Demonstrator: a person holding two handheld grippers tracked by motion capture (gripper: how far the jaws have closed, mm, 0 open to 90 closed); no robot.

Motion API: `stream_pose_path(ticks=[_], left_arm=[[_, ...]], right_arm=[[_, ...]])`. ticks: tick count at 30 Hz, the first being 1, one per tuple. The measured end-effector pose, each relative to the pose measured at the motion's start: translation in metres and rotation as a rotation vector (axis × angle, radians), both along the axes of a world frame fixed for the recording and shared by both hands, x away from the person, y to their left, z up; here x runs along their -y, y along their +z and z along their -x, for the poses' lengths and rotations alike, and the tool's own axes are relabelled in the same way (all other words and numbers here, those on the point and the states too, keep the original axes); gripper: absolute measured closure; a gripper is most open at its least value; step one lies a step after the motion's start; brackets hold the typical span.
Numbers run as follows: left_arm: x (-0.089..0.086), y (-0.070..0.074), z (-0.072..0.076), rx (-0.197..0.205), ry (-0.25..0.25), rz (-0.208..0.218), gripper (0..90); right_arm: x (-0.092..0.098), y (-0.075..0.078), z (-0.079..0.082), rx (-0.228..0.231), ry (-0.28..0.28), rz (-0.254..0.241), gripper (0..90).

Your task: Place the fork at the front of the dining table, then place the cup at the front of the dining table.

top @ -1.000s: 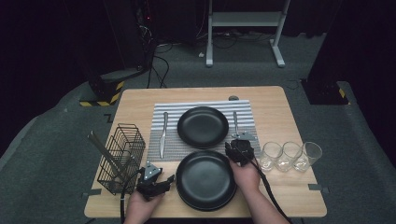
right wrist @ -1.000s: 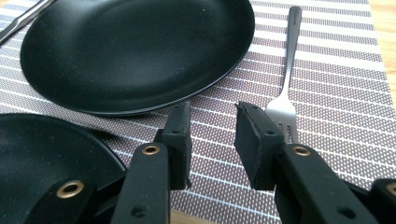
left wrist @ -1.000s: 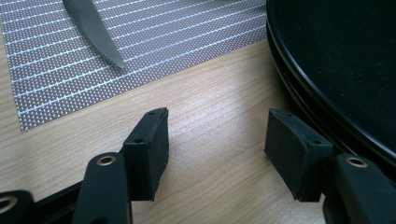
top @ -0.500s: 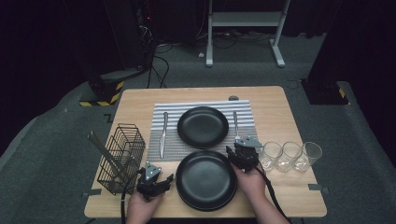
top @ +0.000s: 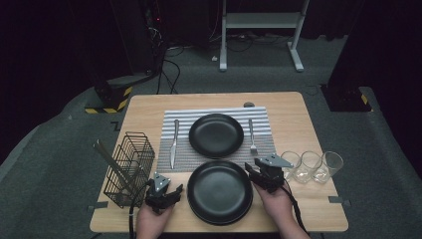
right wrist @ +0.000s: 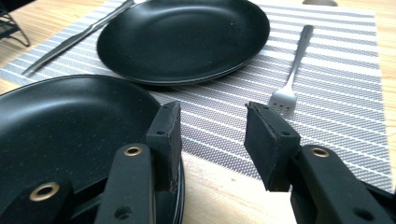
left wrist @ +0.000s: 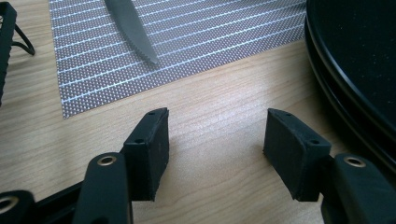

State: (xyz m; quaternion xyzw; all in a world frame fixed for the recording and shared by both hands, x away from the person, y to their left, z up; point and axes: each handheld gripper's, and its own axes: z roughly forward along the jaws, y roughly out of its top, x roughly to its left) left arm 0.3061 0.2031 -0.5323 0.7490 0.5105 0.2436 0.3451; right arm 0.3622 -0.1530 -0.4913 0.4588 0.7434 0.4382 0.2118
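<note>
The right gripper point(top: 258, 172) has slid back from the fork point(top: 252, 135) to the near stack of black plates point(top: 219, 191) on the desk; its fingers have just been opening, empty; the left gripper point(top: 169, 191) waits half open, empty; a two-sided lift looks next.

The wooden table point(top: 293, 112) carries a striped placemat point(top: 181, 117), wire basket point(top: 130, 167), stacked black plates point(top: 219, 191) and three glasses point(top: 311, 166).

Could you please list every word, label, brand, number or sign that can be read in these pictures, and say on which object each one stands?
There is no readable text.
The plates, knife, fork, striped placemat, glasses, wire basket and both grippers carry no lettering.
The yellow-black hazard stripes on the floor are a pattern, not words.
</note>
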Motion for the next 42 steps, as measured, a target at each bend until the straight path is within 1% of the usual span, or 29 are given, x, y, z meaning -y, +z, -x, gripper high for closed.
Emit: stream_pose_path(ticks=[2, 3, 4, 6, 9, 12, 14, 16, 18, 21, 24, 29, 31, 34, 37, 42], left_arm=[[0.000, 0.000, 0.000, -0.001, 0.001, 0.000, 40.4], [0.000, 0.000, 0.000, -0.001, 0.002, 0.000, 40.5], [0.000, 0.000, 0.000, 0.000, 0.002, 0.000, 40.5], [0.000, 0.000, 0.000, 0.000, 0.003, 0.000, 40.5], [0.000, 0.000, 0.001, 0.000, 0.010, -0.001, 40.5], [0.000, 0.000, 0.001, 0.000, 0.018, 0.002, 40.4], [0.000, 0.000, 0.001, -0.001, 0.022, 0.002, 40.4], [0.000, 0.000, 0.001, -0.001, 0.022, 0.002, 40.4], [0.000, 0.000, 0.001, -0.001, 0.022, 0.001, 40.4], [0.000, 0.000, 0.001, -0.001, 0.022, 0.002, 40.4], [0.000, 0.000, 0.001, -0.001, 0.021, 0.002, 40.4], [0.000, 0.000, 0.001, 0.000, 0.021, 0.001, 40.4], [0.000, 0.000, 0.001, -0.003, 0.016, -0.006, 40.4], [0.001, 0.000, 0.003, -0.002, 0.013, -0.003, 40.2], [0.001, 0.000, 0.003, -0.001, 0.008, -0.003, 40.1], [0.001, 0.000, 0.004, 0.000, 0.009, -0.005, 40.1]], right_arm=[[0.001, -0.002, 0.000, -0.021, 0.011, -0.014, 54.9], [0.002, -0.002, 0.001, -0.020, 0.011, -0.014, 55.1], [0.003, -0.002, 0.002, -0.009, 0.010, -0.012, 55.1], [0.005, -0.002, 0.002, -0.003, 0.013, -0.012, 54.8], [0.006, -0.003, 0.005, 0.032, 0.018, 0.009, 53.9], [0.006, -0.004, 0.008, 0.050, 0.036, -0.008, 54.2], [0.006, -0.003, 0.010, 0.069, 0.039, -0.010, 54.2], [0.006, 0.000, 0.013, 0.084, 0.034, -0.002, 54.6], [0.007, 0.003, 0.015, 0.082, 0.022, 0.001, 54.4], [0.011, 0.007, 0.014, 0.071, 0.021, -0.016, 54.1], [0.015, 0.009, 0.014, 0.066, 0.022, -0.023, 54.6], [0.023, 0.013, 0.015, 0.059, 0.020, -0.041, 51.2], [0.024, 0.015, 0.016, 0.059, 0.022, -0.040, 50.4], [0.027, 0.017, 0.018, 0.059, 0.022, -0.052, 49.8], [0.030, 0.018, 0.019, 0.054, 0.027, -0.059, 50.0], [0.034, 0.027, 0.023, 0.062, 0.049, -0.077, 52.5]])
